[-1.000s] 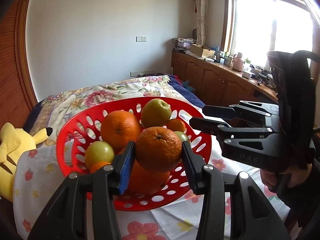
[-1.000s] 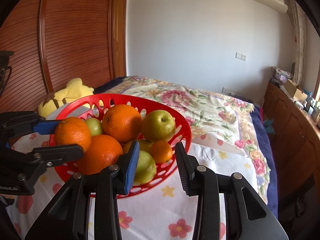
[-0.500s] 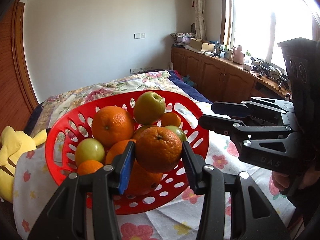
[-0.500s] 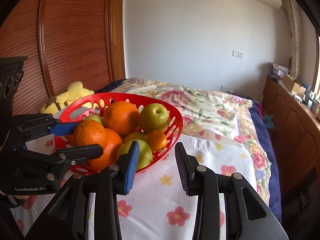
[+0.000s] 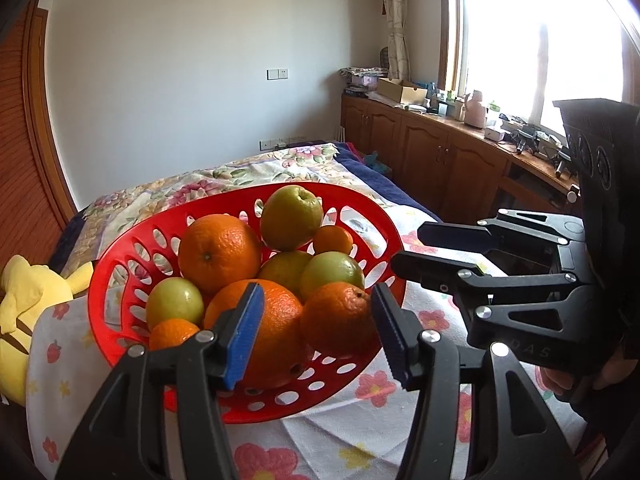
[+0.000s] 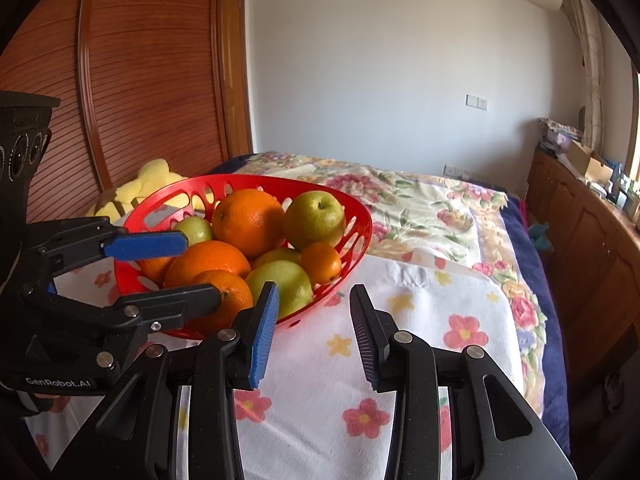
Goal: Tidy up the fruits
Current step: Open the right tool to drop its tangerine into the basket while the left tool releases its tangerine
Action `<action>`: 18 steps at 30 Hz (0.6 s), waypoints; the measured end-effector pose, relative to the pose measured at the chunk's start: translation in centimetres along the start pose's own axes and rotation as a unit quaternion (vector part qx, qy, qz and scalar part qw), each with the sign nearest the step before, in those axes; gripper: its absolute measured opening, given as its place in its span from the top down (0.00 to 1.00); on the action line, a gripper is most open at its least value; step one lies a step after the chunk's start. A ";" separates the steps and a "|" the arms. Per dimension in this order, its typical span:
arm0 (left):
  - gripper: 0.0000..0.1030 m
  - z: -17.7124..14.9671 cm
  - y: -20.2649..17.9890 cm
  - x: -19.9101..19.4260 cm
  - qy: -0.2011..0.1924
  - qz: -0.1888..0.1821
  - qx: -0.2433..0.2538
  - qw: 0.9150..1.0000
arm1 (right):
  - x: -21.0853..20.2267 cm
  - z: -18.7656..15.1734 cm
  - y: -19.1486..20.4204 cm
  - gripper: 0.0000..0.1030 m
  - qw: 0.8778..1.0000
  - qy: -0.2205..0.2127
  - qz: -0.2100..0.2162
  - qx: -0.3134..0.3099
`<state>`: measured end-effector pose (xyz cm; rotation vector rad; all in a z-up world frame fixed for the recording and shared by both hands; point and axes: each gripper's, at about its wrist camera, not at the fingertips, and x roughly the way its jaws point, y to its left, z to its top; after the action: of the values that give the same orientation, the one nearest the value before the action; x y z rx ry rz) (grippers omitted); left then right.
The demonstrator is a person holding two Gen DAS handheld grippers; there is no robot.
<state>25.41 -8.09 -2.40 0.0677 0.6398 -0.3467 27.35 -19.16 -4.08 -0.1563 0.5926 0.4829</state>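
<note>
A red slotted basket (image 5: 120, 248) (image 6: 248, 178) stands on a white flowered cloth on the bed, heaped with oranges, green apples and small tangerines. My left gripper (image 5: 316, 336) (image 6: 200, 270) hovers at the basket's near rim and its jaws are opening. An orange (image 5: 340, 316) (image 6: 234, 294) lies between them on the pile, clear of the blue left pad, with the right pad close beside it. My right gripper (image 6: 312, 320) (image 5: 406, 250) hangs to the right of the basket over the cloth. Its jaws stand a narrow gap apart with nothing between them.
A yellow plush toy (image 5: 24, 300) (image 6: 148, 176) lies left of the basket. The white flowered cloth (image 6: 420, 320) spreads right of the basket over a floral quilt (image 6: 420, 200). Wooden cabinets (image 5: 440, 160) line the window wall and a slatted wooden door (image 6: 140, 80) stands behind the toy.
My left gripper's jaws have widened and let go of the orange, which now rests on the fruit pile. The right gripper has stayed beside the basket, unchanged.
</note>
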 end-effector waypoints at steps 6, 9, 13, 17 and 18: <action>0.44 -0.4 0.4 -1.0 -0.005 0.007 -0.005 1.000 | -0.4 -0.3 0.2 0.64 1.000 -0.002 -0.002 0.008; 0.43 -0.9 0.6 -1.7 -0.009 0.017 -0.005 1.000 | -0.8 -0.4 0.3 0.64 1.000 -0.005 -0.002 0.019; 0.42 -1.8 1.1 -2.8 -0.014 0.024 -0.012 1.000 | -1.2 -0.7 0.9 0.64 0.999 -0.013 -0.006 0.033; 0.38 -2.6 1.6 -3.9 -0.021 0.037 -0.016 0.999 | -1.8 -1.1 1.6 0.62 0.999 -0.018 -0.010 0.040; 0.38 -2.8 1.6 -4.1 -0.022 0.039 -0.018 0.999 | -2.0 -1.2 1.9 0.59 0.999 -0.020 -0.011 0.038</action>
<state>21.27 -4.86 -2.25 0.0507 0.5979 -0.2608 24.38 -18.60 -3.96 -0.0810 0.5685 0.4410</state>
